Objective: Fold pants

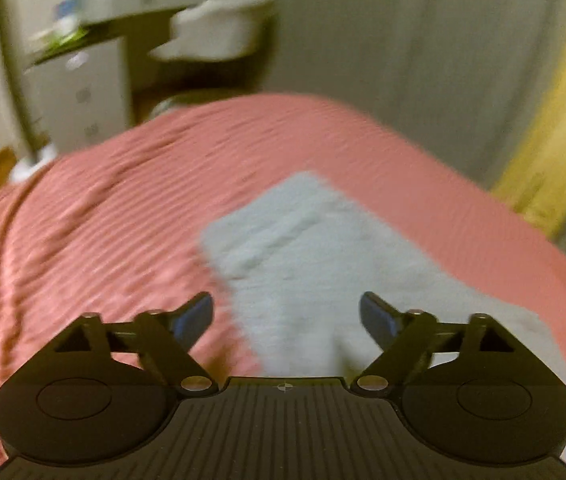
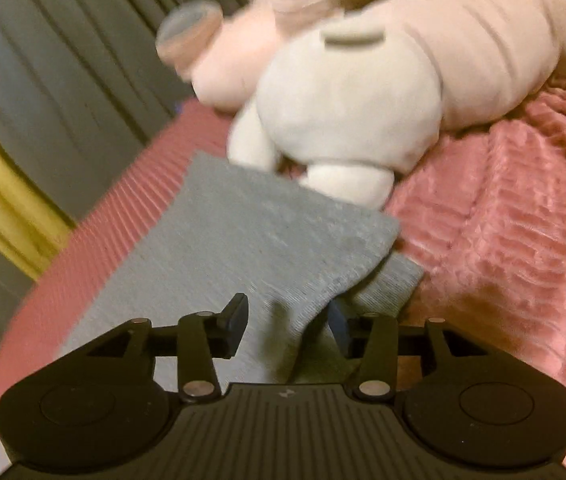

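Pants [image 2: 239, 240]: grey knit cloth, matt, finely flecked.
Bedspread [image 2: 495, 240]: pink ribbed cloth, soft and tufted.
Plush toy [image 2: 347, 112]: white and pale pink fabric, smooth, matt.
Curtain [image 1: 403, 60]: grey cloth in folds, with a yellow cloth panel beside it.
Left gripper [image 1: 287, 316]: matt black plastic, ribbed body, shiny metal pivot pins, blue finger pads.
Right gripper [image 2: 289, 320]: same matt black plastic and metal pins.
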`<state>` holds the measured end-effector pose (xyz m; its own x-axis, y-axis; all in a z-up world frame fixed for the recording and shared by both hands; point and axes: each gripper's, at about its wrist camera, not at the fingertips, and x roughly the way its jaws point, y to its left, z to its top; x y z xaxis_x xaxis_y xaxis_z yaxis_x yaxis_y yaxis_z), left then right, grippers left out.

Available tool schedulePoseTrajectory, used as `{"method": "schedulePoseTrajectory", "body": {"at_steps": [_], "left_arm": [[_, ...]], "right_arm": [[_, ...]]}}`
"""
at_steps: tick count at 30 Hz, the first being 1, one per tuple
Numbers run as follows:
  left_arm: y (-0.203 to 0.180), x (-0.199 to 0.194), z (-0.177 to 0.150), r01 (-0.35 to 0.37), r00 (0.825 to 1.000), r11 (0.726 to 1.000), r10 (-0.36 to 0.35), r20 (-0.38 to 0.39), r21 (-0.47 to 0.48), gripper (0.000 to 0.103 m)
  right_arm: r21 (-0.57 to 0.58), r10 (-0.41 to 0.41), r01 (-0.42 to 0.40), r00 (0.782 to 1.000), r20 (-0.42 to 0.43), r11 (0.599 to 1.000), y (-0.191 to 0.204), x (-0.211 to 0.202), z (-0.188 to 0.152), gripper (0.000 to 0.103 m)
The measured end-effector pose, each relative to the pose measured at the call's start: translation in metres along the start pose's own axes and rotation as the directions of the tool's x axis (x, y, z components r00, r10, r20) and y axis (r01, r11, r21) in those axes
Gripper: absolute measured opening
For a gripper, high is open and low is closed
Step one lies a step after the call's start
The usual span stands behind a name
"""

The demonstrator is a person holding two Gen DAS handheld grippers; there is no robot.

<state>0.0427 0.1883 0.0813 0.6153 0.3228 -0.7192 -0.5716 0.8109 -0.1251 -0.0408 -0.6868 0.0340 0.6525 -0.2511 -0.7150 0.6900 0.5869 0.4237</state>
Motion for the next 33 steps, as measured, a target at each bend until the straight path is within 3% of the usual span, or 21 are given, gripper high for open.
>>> {"method": "schedulePoseTrajectory", "body": {"at_steps": [4,6,8,12,16,19,23,25,32,33], "left_arm": [[-0.053,-0.009,-0.026,0.191,0.981,0.977,-0.189,-0.029,0.094,0.097],[-0.081,-0.001,-0.046,0.236,0.970,0.963,-0.225,-0.090,0.134,0.097],[-0.103,0.008,-0.071,0.256,0.962,0.951,-0.233,-0.142,0.175,0.097],[-0.120,0.026,-0.105,0.211,0.963,0.942,-0.155,-0.220,0.262,0.097],[-0.117,0.033,-0.103,0.214,0.959,0.950,-0.160,-0.234,0.228,0.097],[-0.117,0.043,-0.105,0.202,0.959,0.951,-0.144,-0.245,0.233,0.097],[-0.124,0.039,-0.110,0.189,0.964,0.942,-0.124,-0.236,0.276,0.097],[-0.125,0.041,-0.110,0.185,0.965,0.939,-0.117,-0.235,0.291,0.097],[-0.124,0.043,-0.109,0.177,0.965,0.941,-0.109,-0.237,0.289,0.097],[-0.124,0.043,-0.109,0.176,0.966,0.940,-0.107,-0.237,0.292,0.097]], "right_arm": [[0.094,0.164,-0.163,0.986,0.000,0.982,0.006,-0.010,-0.004,0.044],[0.109,0.242,-0.234,0.968,-0.066,0.966,0.016,-0.001,-0.010,0.044],[0.109,0.231,-0.221,0.969,-0.087,0.969,0.021,0.004,-0.016,0.044],[0.115,0.132,-0.126,0.990,-0.041,0.985,0.001,0.002,-0.011,0.044],[0.155,0.083,-0.084,0.996,0.014,0.984,-0.035,-0.007,-0.003,0.040],[0.205,0.104,-0.101,0.995,-0.003,0.974,-0.053,-0.003,-0.003,0.027],[0.199,0.119,-0.113,0.993,-0.021,0.974,-0.056,0.009,-0.005,0.024],[0.203,0.122,-0.109,0.991,-0.054,0.973,-0.056,0.022,-0.005,0.012],[0.264,0.193,-0.165,0.977,-0.085,0.950,-0.058,0.036,-0.002,0.010],[0.264,0.201,-0.172,0.976,-0.085,0.949,-0.057,0.037,-0.002,0.005]]}}
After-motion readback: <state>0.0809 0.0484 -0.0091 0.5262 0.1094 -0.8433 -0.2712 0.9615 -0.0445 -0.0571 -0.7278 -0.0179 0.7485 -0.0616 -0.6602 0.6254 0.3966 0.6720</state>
